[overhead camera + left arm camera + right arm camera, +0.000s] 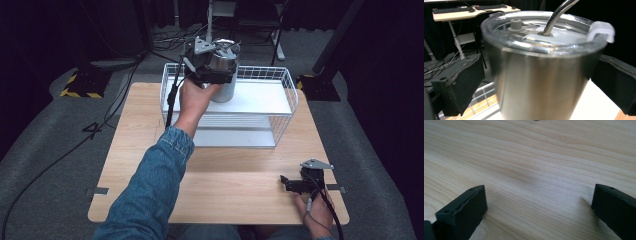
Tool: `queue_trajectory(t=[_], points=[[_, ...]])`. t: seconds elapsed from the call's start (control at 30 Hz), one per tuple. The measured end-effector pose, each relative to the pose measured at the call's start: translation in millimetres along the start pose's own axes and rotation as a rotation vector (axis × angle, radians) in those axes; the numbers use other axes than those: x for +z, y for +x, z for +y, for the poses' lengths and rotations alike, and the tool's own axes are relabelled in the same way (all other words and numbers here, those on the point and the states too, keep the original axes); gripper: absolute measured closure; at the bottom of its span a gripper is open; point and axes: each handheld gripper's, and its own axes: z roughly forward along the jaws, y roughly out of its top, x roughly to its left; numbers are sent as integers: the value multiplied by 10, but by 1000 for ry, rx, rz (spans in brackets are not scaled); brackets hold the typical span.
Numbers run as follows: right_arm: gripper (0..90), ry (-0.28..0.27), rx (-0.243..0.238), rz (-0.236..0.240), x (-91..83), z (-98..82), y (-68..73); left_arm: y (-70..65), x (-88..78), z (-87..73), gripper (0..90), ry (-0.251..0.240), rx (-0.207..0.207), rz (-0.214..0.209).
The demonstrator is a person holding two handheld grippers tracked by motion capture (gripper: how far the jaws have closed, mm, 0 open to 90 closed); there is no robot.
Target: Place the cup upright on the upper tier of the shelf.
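A: Quick status. Where's the cup?

B: I've got the brushed steel tumbler with clear lid and bent metal straw [223, 75] standing upright on the top shelf of the white wire two-tier rack [287, 95], toward the rack's left end. In the high view its base looks down on the white shelf board, though I can't confirm full contact.

A: Left side?

B: My left gripper [212, 70] is at the tumbler, jaws on either side of its body just below the lid. In the left gripper view the black pads [461, 85] sit beside the steel wall, and a sliver of gap shows on the left one. Whether they press or have just let go, I can't tell.

A: Right side?

B: Right gripper [287, 182] is well away from the rack, low over the pale wooden table [235, 175] near its front right corner, jaws spread wide with nothing but bare wood between them.

A: Progress?

B: I'd judge it's late: tumbler is on the rack. What's left, as I read it, is a clean release and backing the left gripper off without tipping it. The lower shelf has nothing on it.
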Motion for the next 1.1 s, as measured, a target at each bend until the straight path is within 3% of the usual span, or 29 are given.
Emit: queue_trajectory(t=[0.33, 0.7, 0.8, 0.97, 1.1], points=[[3, 0, -3, -1, 4, 4, 0, 8, -392, -60, 0, -10, 16, -9], [3, -4, 4, -10, 14, 11, 2, -69, -893, -155, 0, -4, 46, -53], [3, -2, 7, -12, 13, 11, 3, -100, -1026, -206, 0, -1, 64, -55], [3, -2, 7, -12, 13, 12, 3, -101, -1239, -338, 0, 9, 43, -66], [3, -2, 7, -12, 13, 12, 4, -76, -1426, -459, 0, 17, 55, -45]])
